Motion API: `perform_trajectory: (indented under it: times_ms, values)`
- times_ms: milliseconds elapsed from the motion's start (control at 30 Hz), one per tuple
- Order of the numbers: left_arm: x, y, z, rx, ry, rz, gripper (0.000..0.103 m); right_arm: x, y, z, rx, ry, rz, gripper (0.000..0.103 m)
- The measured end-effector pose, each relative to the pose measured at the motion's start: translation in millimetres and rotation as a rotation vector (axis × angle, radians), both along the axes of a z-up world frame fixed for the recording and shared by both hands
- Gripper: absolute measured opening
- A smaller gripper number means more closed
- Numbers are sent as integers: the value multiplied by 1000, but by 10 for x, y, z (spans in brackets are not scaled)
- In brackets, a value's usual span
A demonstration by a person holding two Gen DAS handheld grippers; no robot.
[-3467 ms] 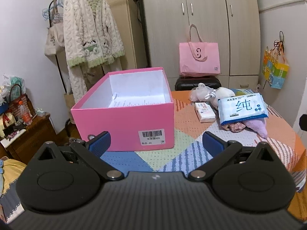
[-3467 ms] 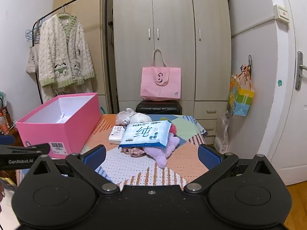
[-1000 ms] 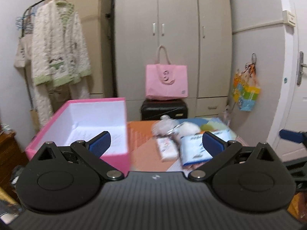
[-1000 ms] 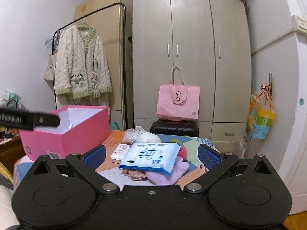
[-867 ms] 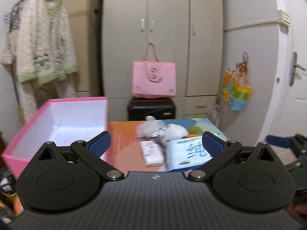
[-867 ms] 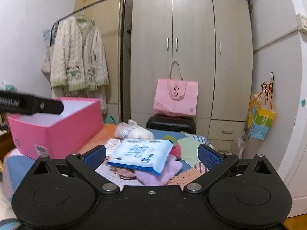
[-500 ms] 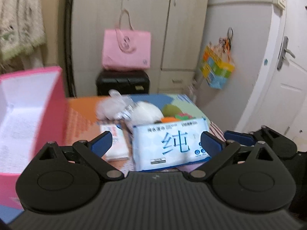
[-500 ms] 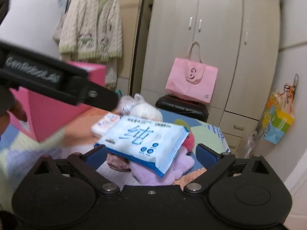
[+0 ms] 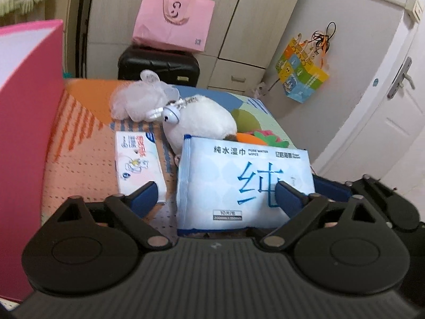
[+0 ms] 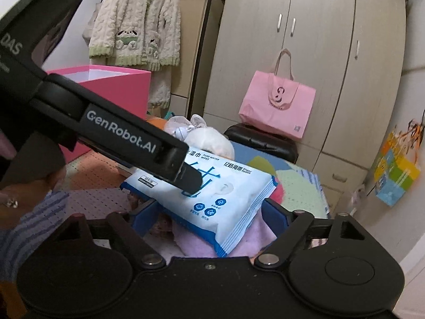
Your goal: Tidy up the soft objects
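The pink box (image 9: 24, 122) walls off the left side of the surface (image 9: 79, 138). Between the box and the small tissue pack (image 9: 138, 159) lies a bare strip of cloth, wide enough for a gripper to pass. The wet wipe pack (image 9: 239, 180) lies on top of the pile, tilted; the white plush toy (image 9: 202, 122) and the grey plush toy (image 9: 140, 103) block its far side. The left gripper (image 9: 215, 194) has its jaws spread around the pack's near edge. The right gripper (image 10: 209, 212) has its jaws spread at the pack's right corner, crowding that side. In the right wrist view the left gripper crosses above the pack.
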State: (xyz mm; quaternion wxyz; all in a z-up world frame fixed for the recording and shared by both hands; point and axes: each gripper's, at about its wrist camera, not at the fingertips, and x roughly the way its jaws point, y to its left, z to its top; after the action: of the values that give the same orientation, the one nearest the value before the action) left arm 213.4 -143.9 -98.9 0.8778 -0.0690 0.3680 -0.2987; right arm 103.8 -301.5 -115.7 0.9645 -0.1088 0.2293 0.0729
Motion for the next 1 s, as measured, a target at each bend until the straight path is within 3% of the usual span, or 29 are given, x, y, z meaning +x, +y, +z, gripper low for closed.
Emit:
perform_trajectory:
  times_ms: [67,200,433,600,1000]
  values:
    - [-8,24,-11,-35,17,-21,69,27,-20,-14,26,13,2,81]
    - [-118,1,-2,-17,-27,-27,59,31,-21,-68,74,9,-5,73]
    - [-295,-40,131,28,-77,-22,57,-35,11,-58,109,-40,-40,62]
    - [-448,-21,280,66,-119,-22,57,-119,23,44,130,-49,-46,62]
    - [-788,232,440,120,-124,-12,57,-382,168,225,156,-17,8,62]
